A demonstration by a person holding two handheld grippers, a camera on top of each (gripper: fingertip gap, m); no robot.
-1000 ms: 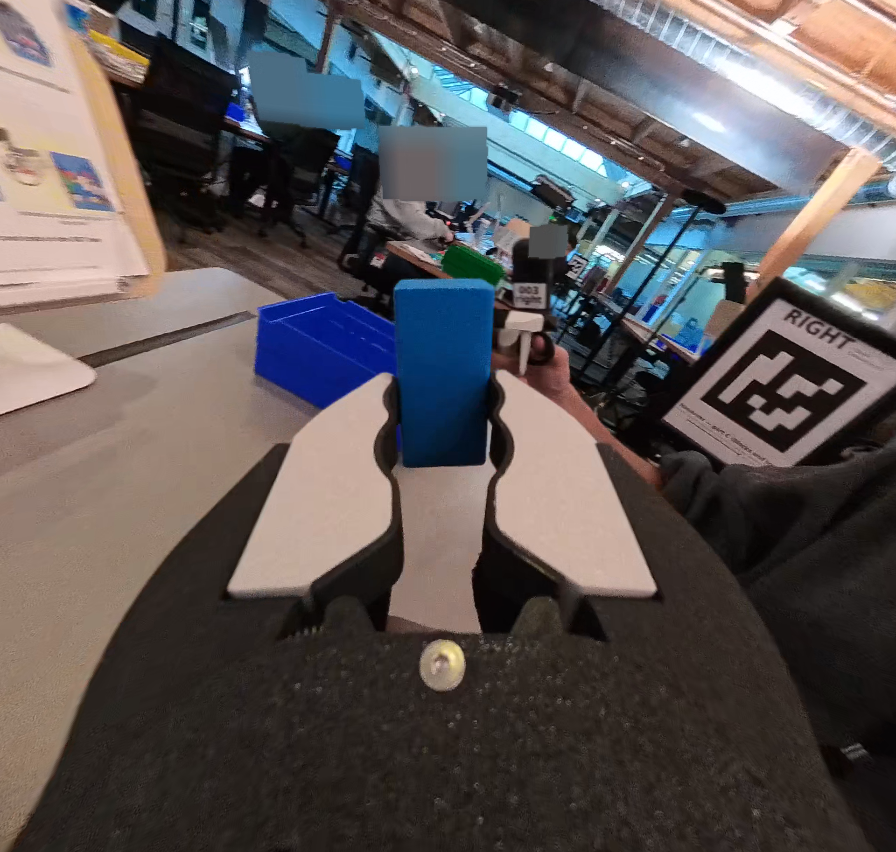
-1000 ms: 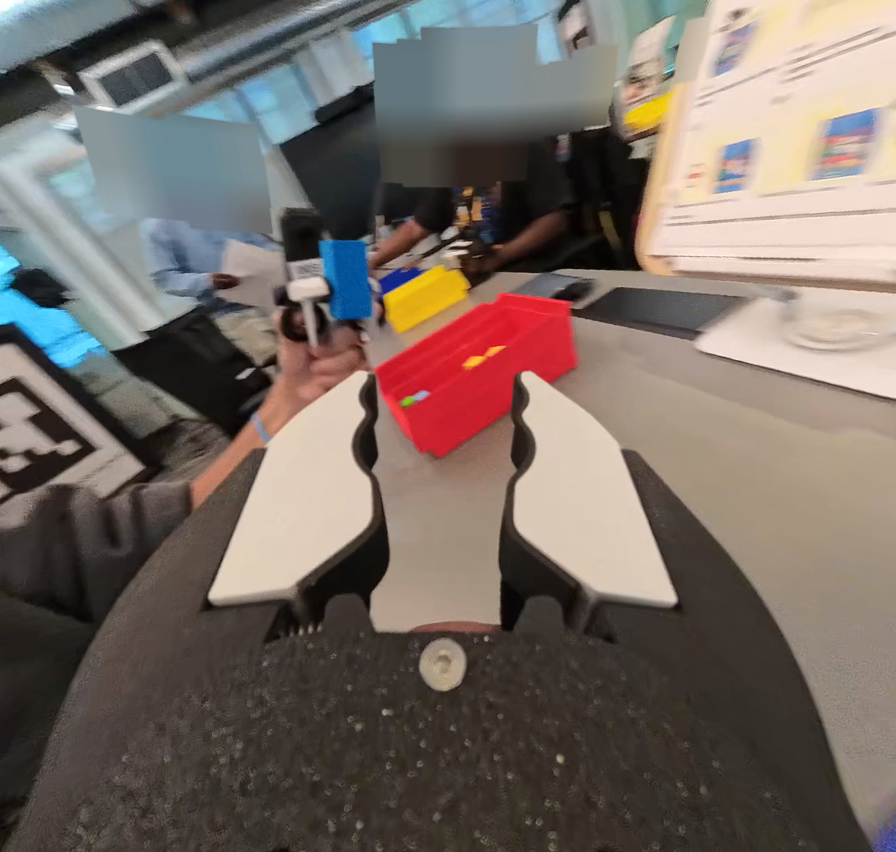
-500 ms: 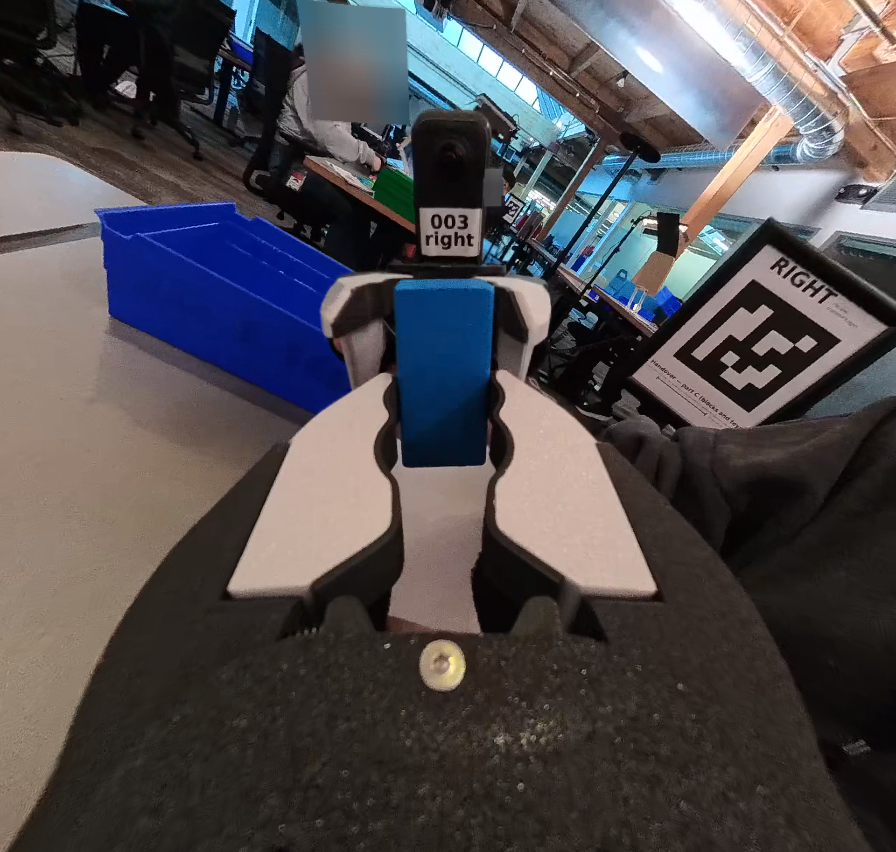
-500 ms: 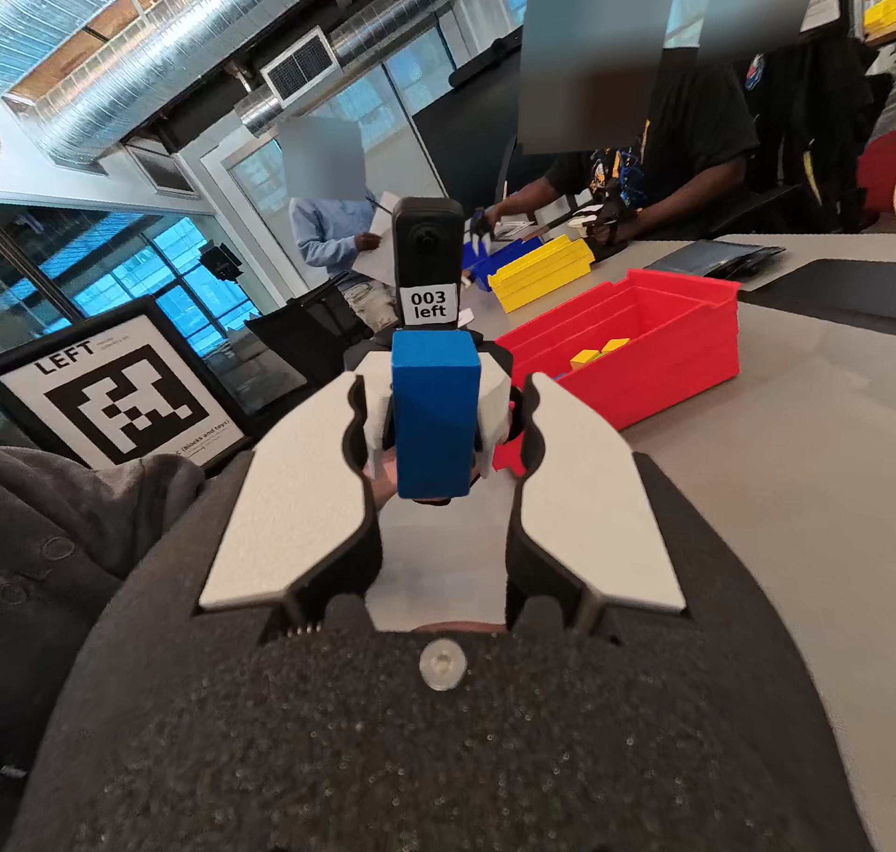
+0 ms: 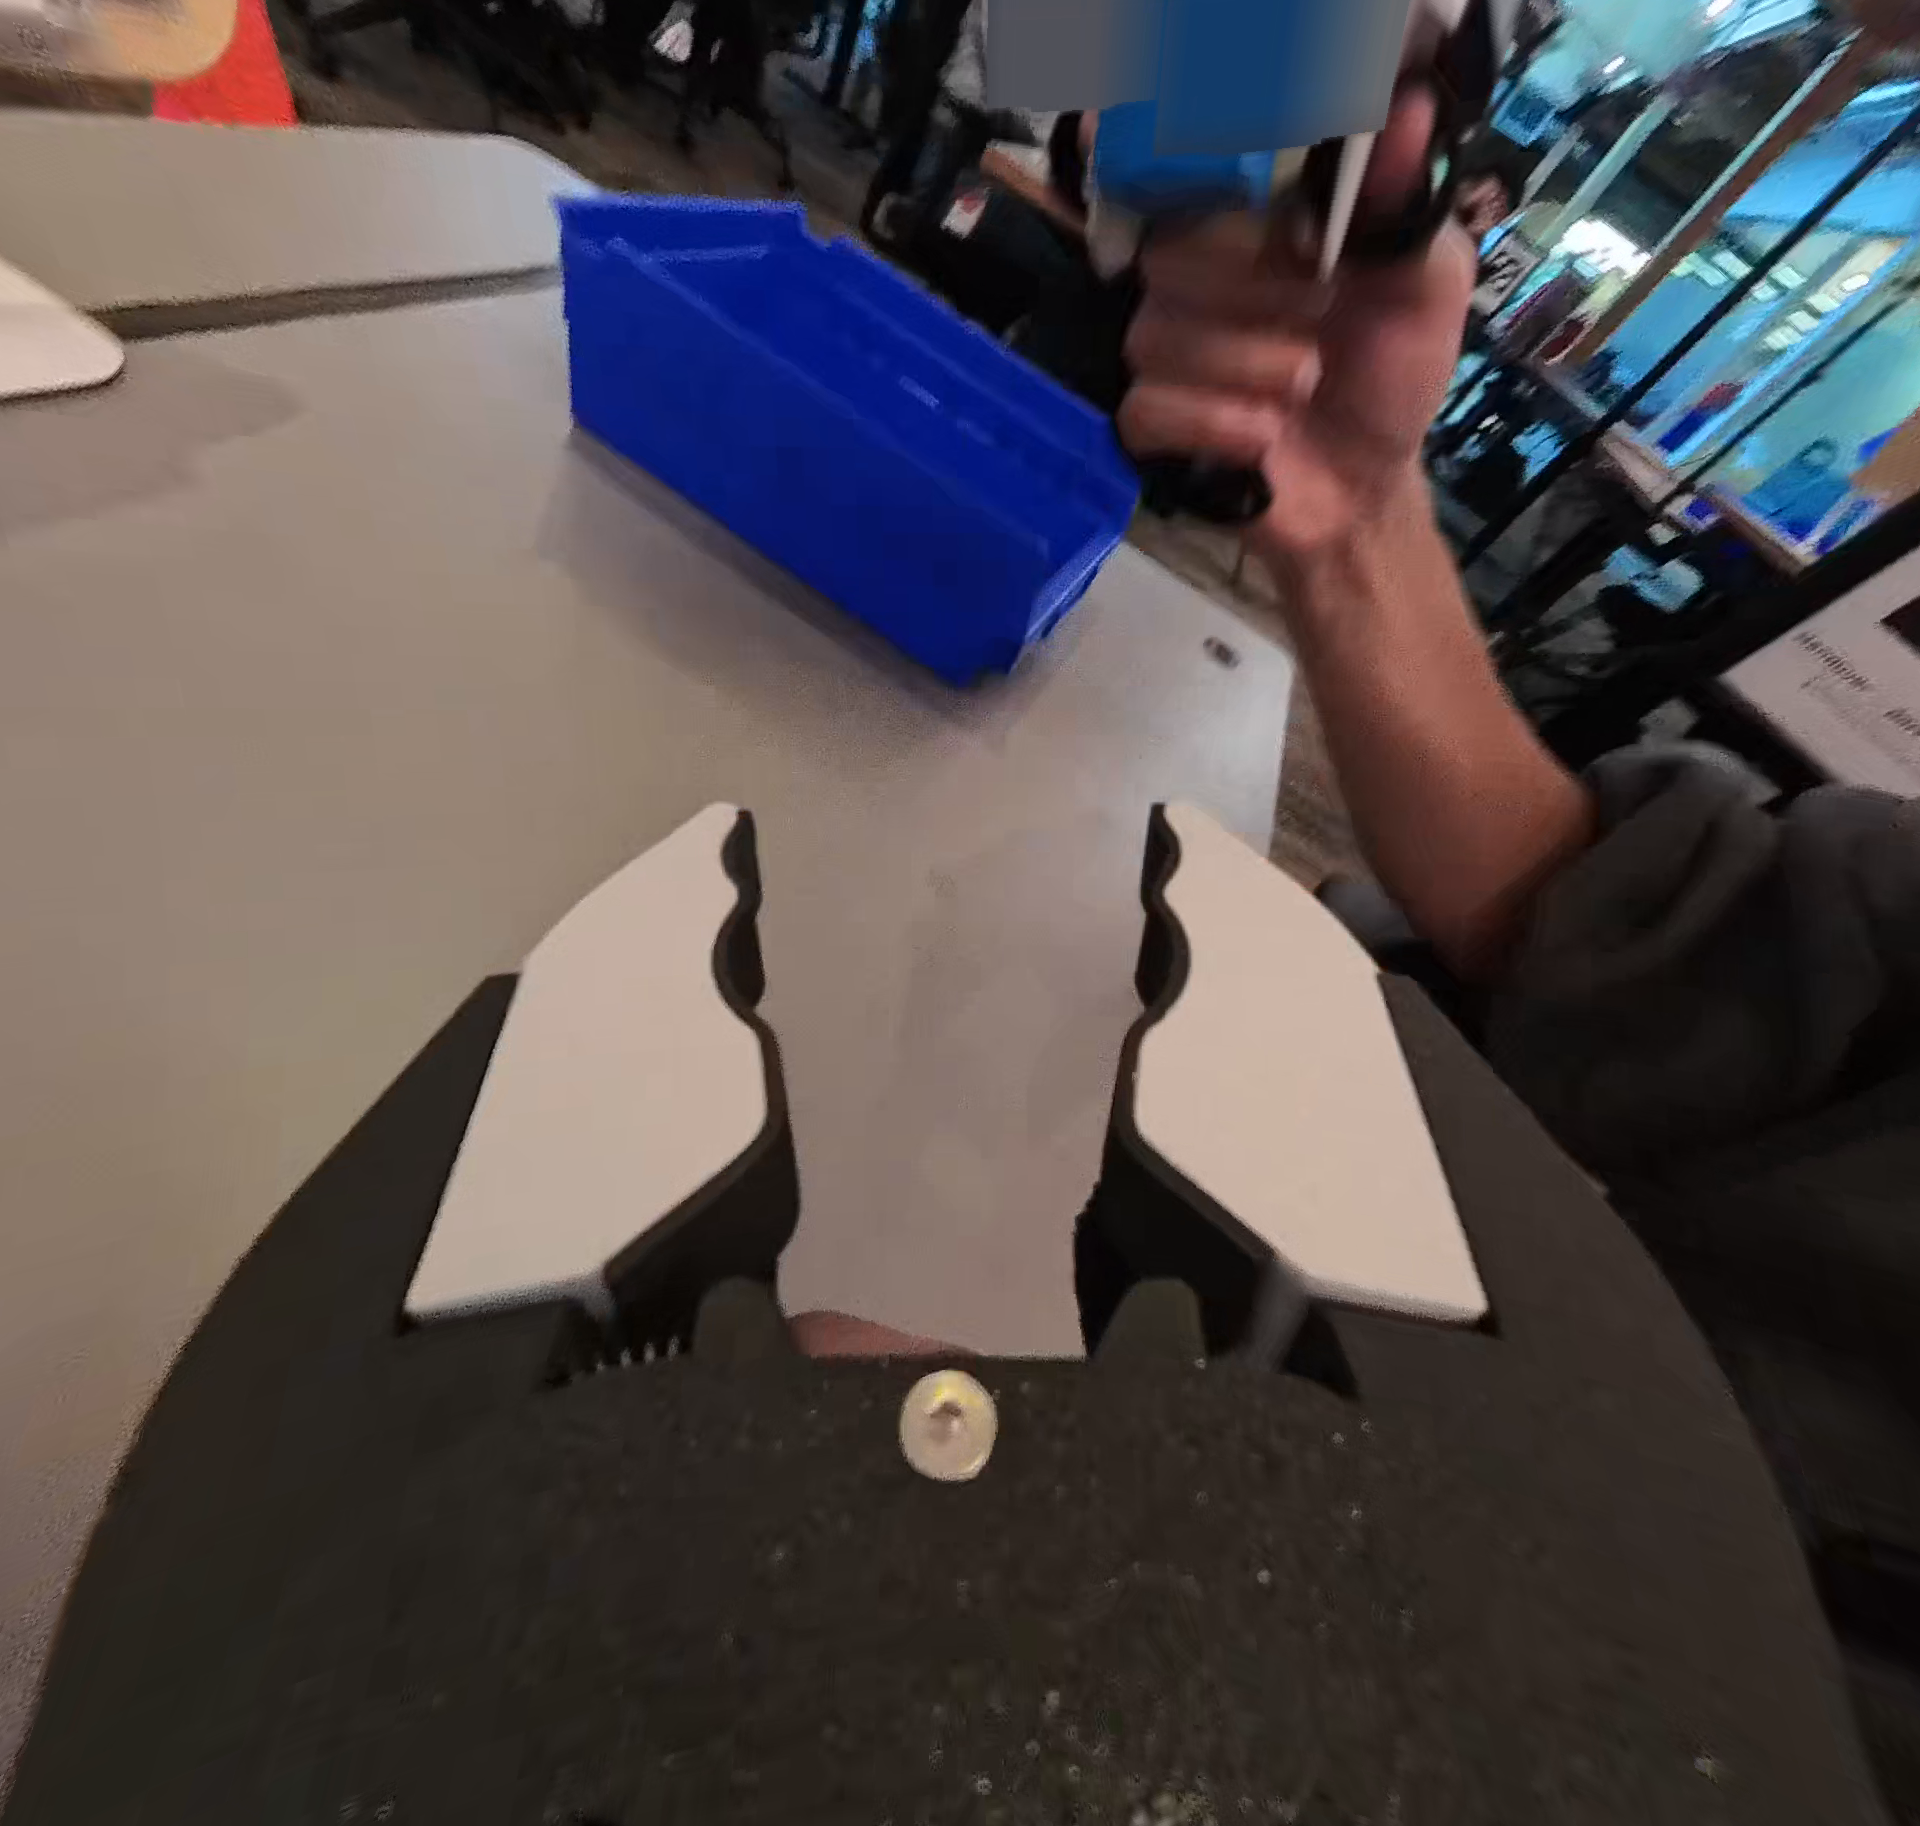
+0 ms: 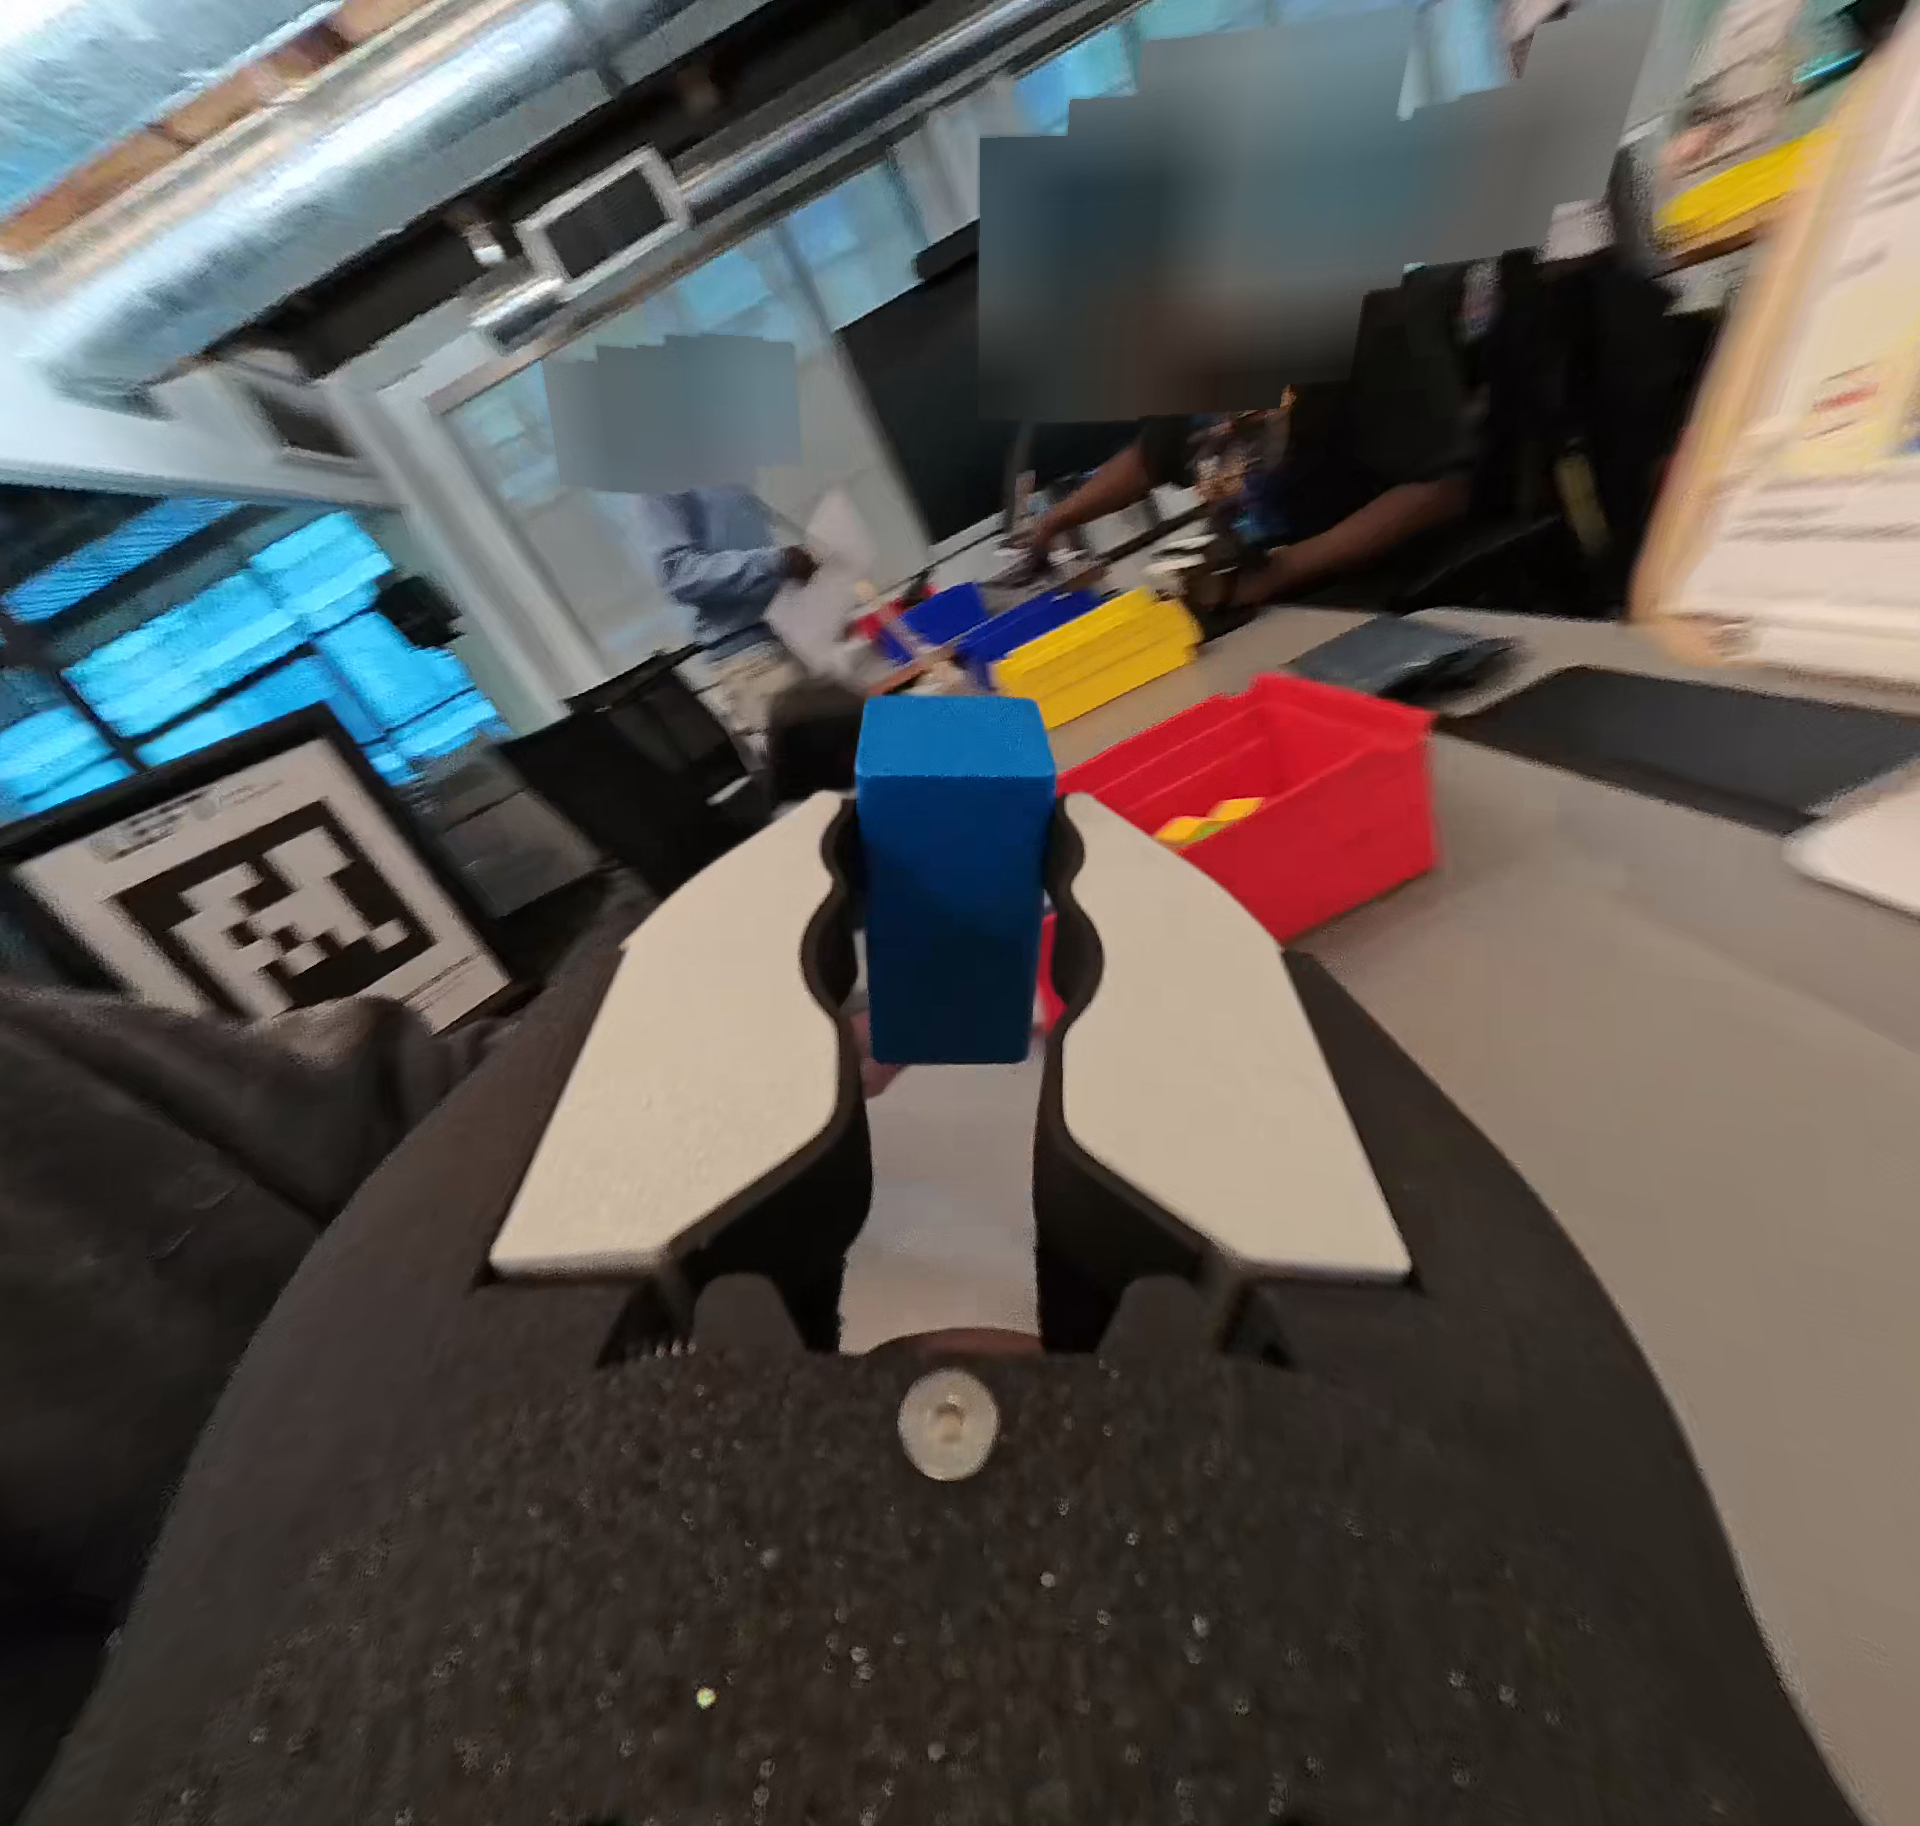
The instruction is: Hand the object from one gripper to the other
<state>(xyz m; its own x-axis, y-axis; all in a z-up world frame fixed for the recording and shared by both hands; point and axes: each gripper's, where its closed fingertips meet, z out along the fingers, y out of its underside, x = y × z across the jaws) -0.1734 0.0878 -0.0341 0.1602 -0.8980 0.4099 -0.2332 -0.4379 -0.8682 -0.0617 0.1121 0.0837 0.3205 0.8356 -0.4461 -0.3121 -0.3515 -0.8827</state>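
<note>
Standing upright between the fingertips of your right gripper (image 6: 951,820), the blue block (image 6: 951,893) is pinched on both sides by the white fingers (image 6: 707,1049), its top poking above their tips and its lower end hanging free in the gap behind them. Your right claw is clenched on that block, held up in the air above the grey table (image 6: 1558,1101). Behind it and a little to the right sits a red bin (image 6: 1320,820) with small yellow pieces inside, and farther back lie yellow bins (image 6: 1101,649). A framed black-and-white marker board (image 6: 270,903) stands off to the left.

Your left gripper (image 5: 948,820) is released, its fingers spread wide with only bare table (image 5: 312,737) between them. Ahead of it a blue bin (image 5: 831,426) rests near the table's edge. Up at the right, your other hand (image 5: 1278,353) grips its handle, with something blue just above it, blurred and partly hidden.
</note>
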